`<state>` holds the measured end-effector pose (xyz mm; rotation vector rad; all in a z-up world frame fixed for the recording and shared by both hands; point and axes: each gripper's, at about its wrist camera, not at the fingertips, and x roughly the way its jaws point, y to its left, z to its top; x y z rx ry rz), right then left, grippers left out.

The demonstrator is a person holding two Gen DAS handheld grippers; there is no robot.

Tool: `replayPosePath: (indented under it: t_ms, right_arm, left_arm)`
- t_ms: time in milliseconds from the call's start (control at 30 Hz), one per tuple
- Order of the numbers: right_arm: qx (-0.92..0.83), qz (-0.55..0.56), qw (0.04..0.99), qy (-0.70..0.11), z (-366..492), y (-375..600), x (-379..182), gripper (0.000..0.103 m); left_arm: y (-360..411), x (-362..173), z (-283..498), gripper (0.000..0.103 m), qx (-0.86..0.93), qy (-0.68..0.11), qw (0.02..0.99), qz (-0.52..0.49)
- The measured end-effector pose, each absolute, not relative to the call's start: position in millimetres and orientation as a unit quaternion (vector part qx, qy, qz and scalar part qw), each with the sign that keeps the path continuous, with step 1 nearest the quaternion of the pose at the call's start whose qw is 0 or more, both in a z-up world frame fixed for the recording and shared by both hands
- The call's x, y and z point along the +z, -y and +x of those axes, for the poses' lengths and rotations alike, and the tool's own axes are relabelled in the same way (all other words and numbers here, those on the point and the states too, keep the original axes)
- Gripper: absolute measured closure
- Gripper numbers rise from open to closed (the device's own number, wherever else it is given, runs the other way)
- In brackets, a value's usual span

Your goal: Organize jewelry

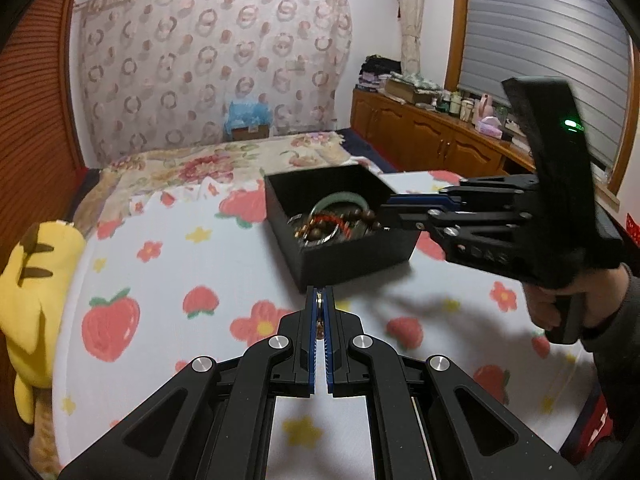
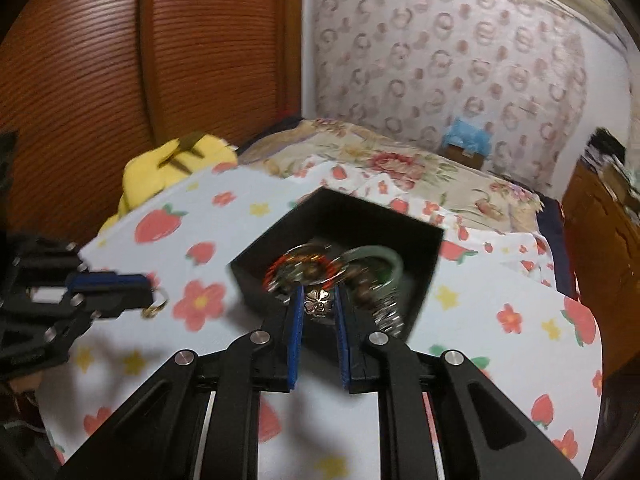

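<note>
1. At the far left, a yellow plush toy (image 1: 30,292) lies against the edge of the table (image 1: 168,240), which is covered by a cloth printed with strawberries and flowers.
2. The left gripper (image 1: 319,300) is nearly closed over the cloth, its blue-lined fingers pinching a small gold ring (image 2: 154,307). From the right wrist camera the ring hangs at the fingertips, clear of the box.
3. The black box (image 1: 352,260) sits on the cloth just beyond the left gripper. It is open at the top and holds a tangle of jewelry: a green bangle (image 1: 340,200), a red beaded bracelet (image 1: 332,222), brown wooden beads (image 1: 362,216) and some silver pieces.
4. The right gripper (image 2: 318,300) reaches over the near wall of the box. Its fingers are partly closed on a silver ring with a flower design (image 2: 318,303), held just above the pile inside.
5. At the far right, the person's right hand (image 1: 560,308) grips the handle of that gripper; wooden cabinets (image 1: 432,136) run along the wall behind.
</note>
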<state>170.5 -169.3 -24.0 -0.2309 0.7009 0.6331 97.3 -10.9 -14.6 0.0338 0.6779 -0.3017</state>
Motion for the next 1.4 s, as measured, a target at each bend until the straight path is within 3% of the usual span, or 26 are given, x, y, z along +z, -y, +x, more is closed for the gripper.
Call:
replayPosePath:
  t_ms: [233,300,867,933,967,1067,1133,1200,1233,1300,1400]
  right_arm:
    - [0.286,-0.096,0.890,-0.341,197,176,-23,0.082]
    - [0.282,-0.093,0.893,-0.337,199,179,-20,0.062]
    - [0.273,-0.067,0.902,-0.327,173,218,-22,0.062]
    - [0.273,-0.066,0.903,-0.326,171,219,-22,0.062]
    - [0.274,-0.065,0.903,-0.325,169,220,-23,0.062]
    - [0.271,-0.061,0.906,-0.320,161,224,-23,0.062]
    - [0.268,-0.053,0.908,-0.317,155,226,-21,0.062]
    - [0.262,-0.044,0.912,-0.313,148,229,-20,0.062]
    - [0.255,-0.039,0.915,-0.310,142,232,-19,0.061]
    - [0.244,-0.032,0.921,-0.301,132,234,-15,0.044]
    - [0.226,-0.024,0.932,-0.283,116,239,-10,0.021]
  left_arm:
    - [24,-2,120,0.101,-0.150,-0.320,0.935,0.022]
    - [27,1,127,0.101,-0.151,-0.318,0.936,0.018]
    - [52,-1,176,0.099,-0.126,-0.322,0.938,0.026]
    - [53,-2,177,0.085,-0.120,-0.323,0.938,0.025]
    - [52,-2,176,0.072,-0.119,-0.321,0.939,0.025]
    - [51,-2,173,0.066,-0.111,-0.319,0.941,0.025]
    - [49,-1,171,0.053,-0.104,-0.318,0.942,0.023]
    - [45,1,162,0.032,-0.091,-0.310,0.946,0.023]
    - [44,1,160,0.028,-0.087,-0.309,0.947,0.023]
    - [42,3,149,0.017,-0.072,-0.303,0.950,0.022]
    - [37,5,131,0.009,-0.054,-0.295,0.954,0.023]
